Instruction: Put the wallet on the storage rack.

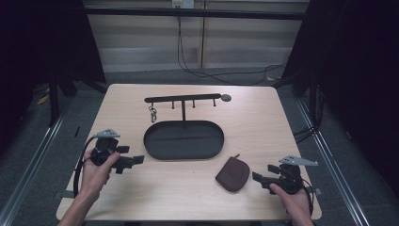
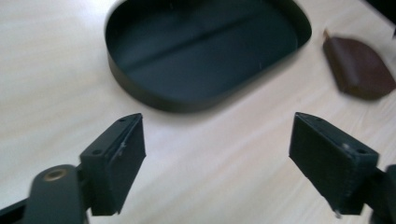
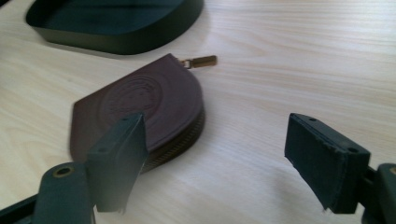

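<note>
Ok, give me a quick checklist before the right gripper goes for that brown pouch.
1. Right gripper open: ok, fingers stand wide apart.
2. Brown pouch between its fingers: not ok, it lies off toward one finger, apart from both.
3. Pouch lying flat on the table: ok.
4. Pouch zipped shut: cannot tell.
5. Black tray free to take it: ok, nothing inside.
6. Left gripper open, holding nothing: ok.
</note>
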Tool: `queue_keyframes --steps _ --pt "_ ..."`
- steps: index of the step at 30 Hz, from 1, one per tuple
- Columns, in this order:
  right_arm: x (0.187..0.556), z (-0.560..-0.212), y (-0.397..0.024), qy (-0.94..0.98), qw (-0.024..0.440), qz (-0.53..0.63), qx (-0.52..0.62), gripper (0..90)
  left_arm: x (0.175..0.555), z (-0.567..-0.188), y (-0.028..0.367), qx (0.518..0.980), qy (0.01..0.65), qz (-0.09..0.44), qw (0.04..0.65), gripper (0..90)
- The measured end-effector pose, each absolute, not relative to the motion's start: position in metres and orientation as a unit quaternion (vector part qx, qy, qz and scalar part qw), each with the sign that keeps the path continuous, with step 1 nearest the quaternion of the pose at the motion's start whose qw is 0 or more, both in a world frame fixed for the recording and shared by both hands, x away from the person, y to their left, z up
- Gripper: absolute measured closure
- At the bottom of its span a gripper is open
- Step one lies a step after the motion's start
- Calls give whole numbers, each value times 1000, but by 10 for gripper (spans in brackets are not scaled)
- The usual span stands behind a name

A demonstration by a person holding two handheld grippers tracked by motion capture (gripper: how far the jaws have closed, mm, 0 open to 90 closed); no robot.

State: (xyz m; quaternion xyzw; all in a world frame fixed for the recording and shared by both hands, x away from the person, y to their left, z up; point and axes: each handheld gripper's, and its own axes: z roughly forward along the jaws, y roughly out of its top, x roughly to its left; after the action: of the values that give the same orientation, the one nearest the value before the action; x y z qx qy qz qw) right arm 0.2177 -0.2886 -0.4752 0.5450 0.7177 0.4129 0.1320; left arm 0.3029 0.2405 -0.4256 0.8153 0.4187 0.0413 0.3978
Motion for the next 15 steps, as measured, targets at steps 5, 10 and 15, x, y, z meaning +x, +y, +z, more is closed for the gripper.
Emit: queue_keyframes --steps 5,10,15 --pt "217 -471 -286 725 127 408 540 188 278 -438 243 814 410 51 408 190" --pt "220 -469 -281 733 116 402 536 184 263 -452 252 809 423 49 405 186" --pt "224 -464 -278 744 108 394 529 177 250 -461 257 808 424 60 405 184"
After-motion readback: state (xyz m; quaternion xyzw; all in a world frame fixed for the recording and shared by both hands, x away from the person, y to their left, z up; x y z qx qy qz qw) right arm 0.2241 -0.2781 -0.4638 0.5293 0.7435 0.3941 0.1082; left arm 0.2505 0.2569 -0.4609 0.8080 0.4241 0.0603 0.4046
